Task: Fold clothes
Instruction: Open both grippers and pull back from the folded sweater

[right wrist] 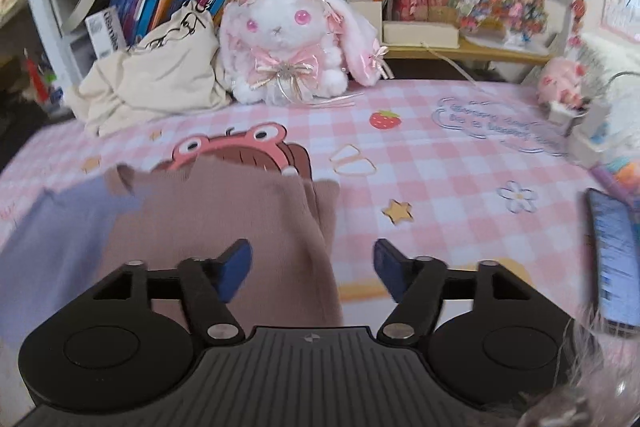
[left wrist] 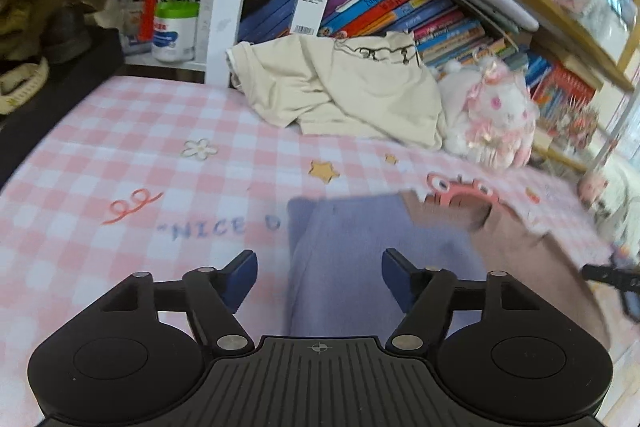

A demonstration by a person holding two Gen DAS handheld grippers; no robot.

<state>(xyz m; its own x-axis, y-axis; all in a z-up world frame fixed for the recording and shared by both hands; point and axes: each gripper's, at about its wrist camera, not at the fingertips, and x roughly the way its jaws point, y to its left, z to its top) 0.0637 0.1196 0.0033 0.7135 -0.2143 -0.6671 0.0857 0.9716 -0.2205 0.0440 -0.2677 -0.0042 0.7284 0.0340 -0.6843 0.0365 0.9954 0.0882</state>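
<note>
**Garment flat on checked surface, both grippers empty**

The left gripper (left wrist: 319,277) is spread wide, holding nothing, above the lavender section (left wrist: 360,255) of the garment. The brown section (right wrist: 240,219) adjoins it rightward; the right gripper (right wrist: 312,273), equally wide and empty, straddles its right edge. Bare pink-checked cloth (right wrist: 440,187) extends to the phone (right wrist: 616,263) near the right edge.

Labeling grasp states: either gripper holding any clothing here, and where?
Nothing held. Left gripper and right gripper are both open above the brown garment and lavender garment.
</note>
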